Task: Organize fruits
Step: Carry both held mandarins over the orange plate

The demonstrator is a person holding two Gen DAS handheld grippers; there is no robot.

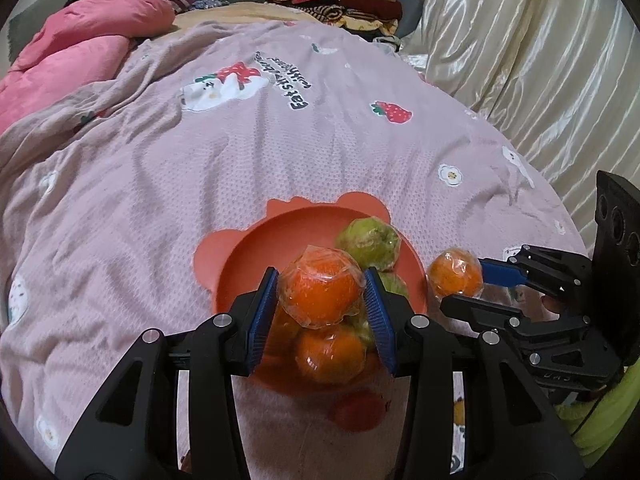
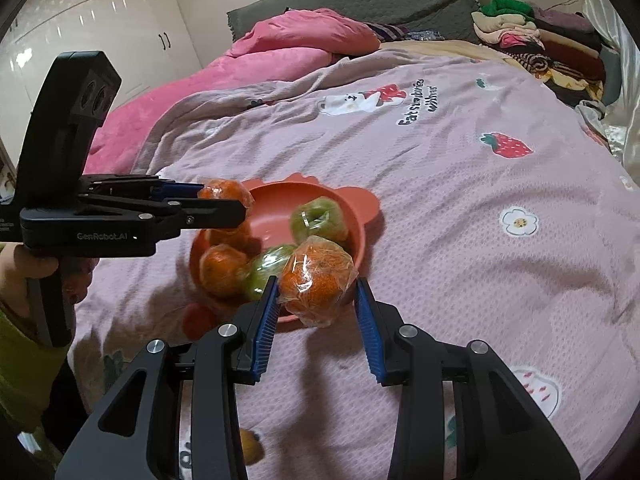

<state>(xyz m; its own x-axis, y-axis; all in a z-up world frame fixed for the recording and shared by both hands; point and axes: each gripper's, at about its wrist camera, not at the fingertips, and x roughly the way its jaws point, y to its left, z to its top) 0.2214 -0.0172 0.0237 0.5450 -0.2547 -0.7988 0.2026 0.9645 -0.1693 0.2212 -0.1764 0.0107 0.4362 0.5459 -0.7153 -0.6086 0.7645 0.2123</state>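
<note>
Oranges wrapped in clear plastic are sitting in both claws. The left gripper (image 1: 321,292) is squeezing one wrapped orange (image 1: 321,293) between its blue pads (image 1: 264,312), with both pads pressing on the fruit. It is holding that orange right above the red bowl (image 1: 240,256).

The right gripper (image 2: 316,312) is carrying a second wrapped orange (image 2: 316,282). Its left pad is touching the fruit. A small gap is showing beside the right pad, so the claw is standing about as wide as the orange. In the left wrist view this orange (image 1: 455,273) is hanging just past the bowl's rim, at about 3 o'clock from the bowl.

The red bowl has round bumps on its rim and is sitting on a pink quilt (image 1: 160,184) with strawberries and flowers on it. Inside the bowl, a green fruit in plastic (image 2: 318,220) is lying toward 1 o'clock. Another green one (image 2: 268,270) is lying near 6 o'clock, touching an orange (image 2: 222,270) at 8 o'clock.

A small red fruit (image 2: 198,320) is lying on the quilt just beside the bowl, at 7 o'clock. Folded clothes (image 2: 532,36) are piled far off at 1 o'clock, and a pink blanket (image 2: 256,60) is bunched up at 11 o'clock.
</note>
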